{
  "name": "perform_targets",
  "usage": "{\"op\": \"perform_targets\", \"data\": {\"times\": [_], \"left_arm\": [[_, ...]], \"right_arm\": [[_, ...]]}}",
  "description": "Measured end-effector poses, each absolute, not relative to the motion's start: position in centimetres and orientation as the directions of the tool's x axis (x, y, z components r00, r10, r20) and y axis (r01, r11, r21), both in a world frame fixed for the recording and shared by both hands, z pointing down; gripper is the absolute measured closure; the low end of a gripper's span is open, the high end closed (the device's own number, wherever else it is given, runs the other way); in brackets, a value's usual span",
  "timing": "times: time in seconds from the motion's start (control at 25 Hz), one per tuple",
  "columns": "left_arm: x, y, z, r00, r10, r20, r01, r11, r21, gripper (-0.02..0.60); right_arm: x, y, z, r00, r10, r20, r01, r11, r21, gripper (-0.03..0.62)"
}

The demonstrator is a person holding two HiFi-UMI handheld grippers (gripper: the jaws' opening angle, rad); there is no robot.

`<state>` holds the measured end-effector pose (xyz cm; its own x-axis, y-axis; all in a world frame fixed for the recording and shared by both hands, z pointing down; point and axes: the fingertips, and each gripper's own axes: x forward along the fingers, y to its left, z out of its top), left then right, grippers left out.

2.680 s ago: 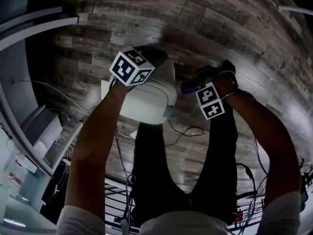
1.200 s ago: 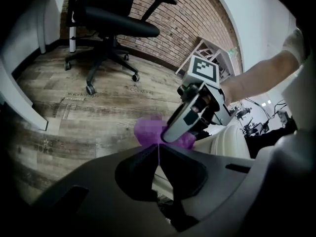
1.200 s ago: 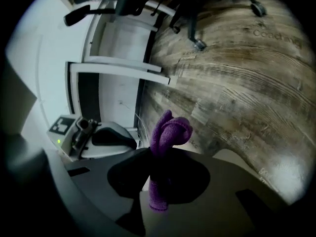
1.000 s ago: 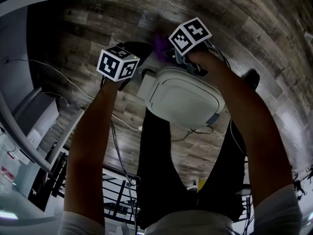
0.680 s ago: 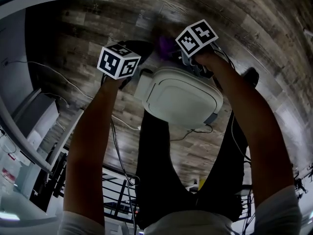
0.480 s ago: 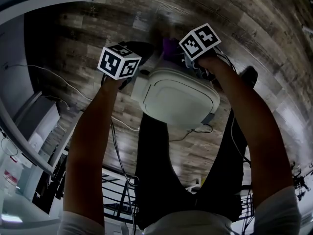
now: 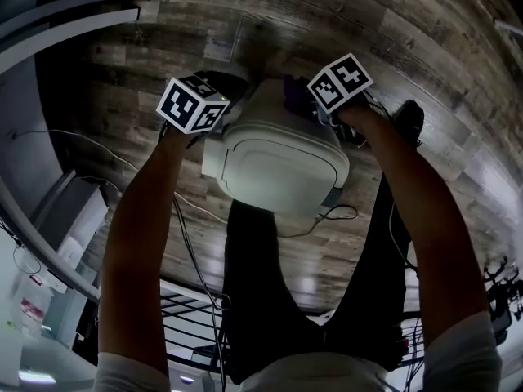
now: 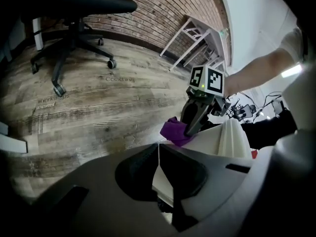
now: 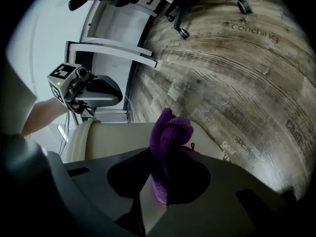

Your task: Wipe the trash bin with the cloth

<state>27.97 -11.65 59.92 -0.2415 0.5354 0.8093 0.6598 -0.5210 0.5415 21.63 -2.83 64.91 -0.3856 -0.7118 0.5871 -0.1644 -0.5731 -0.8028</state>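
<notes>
Right tongs: clamped tight on the purple cloth. The wad bulges out past the tips and presses on the far edge of the lid.
Left tongs: closed to a sliver, with a thin white edge of the trash bin caught between them at its far left corner. They look to be steadying it.
Trash bin: white, lid shut, just ahead of the person's legs over the wood-plank floor. Whether it rests fully on the floor cannot be told.
What has just changed: a second ago the cloth sat off the lid's far left corner, close by the left tongs. Now it has slid rightward along the far edge, and the two tongs stand farther apart. The bin also sits a little further left in the head view.
What it means: wiping is under way, and one stroke along the back rim looks about done. The broad top of the lid and the sides probably remain.
Next call: sweep the cloth back across the lid top, keeping the left hold firm so the bin does not skid.
</notes>
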Motion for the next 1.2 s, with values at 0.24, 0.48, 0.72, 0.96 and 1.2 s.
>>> {"op": "perform_targets", "data": {"times": [0.24, 0.48, 0.72, 0.96, 1.2], "left_arm": [[28.0, -8.4, 60.5, -0.304, 0.513, 0.803, 0.7, -0.451, 0.553, 0.575], [27.1, -4.2, 60.9, -0.348, 0.509, 0.787, 0.722, -0.39, 0.572, 0.575], [27.4, -1.5, 61.1, -0.36, 0.495, 0.791, 0.748, -0.352, 0.562, 0.575], [27.2, 0.6, 61.3, -0.37, 0.485, 0.792, 0.759, -0.333, 0.559, 0.575], [27.4, 1.9, 61.5, -0.367, 0.504, 0.782, 0.753, -0.334, 0.567, 0.575]], "right_arm": [[20.3, 0.4, 66.1, -0.345, -0.727, 0.593, -0.105, -0.598, -0.795, 0.513], [18.0, 4.1, 67.4, -0.33, -0.699, 0.634, -0.099, -0.643, -0.76, 0.513], [13.8, 9.2, 69.0, -0.42, -0.574, 0.703, -0.2, -0.696, -0.689, 0.513], [12.3, 13.4, 69.8, -0.404, -0.554, 0.728, -0.17, -0.736, -0.655, 0.513], [13.6, 14.9, 70.3, -0.372, -0.547, 0.75, -0.168, -0.755, -0.634, 0.513]]}}
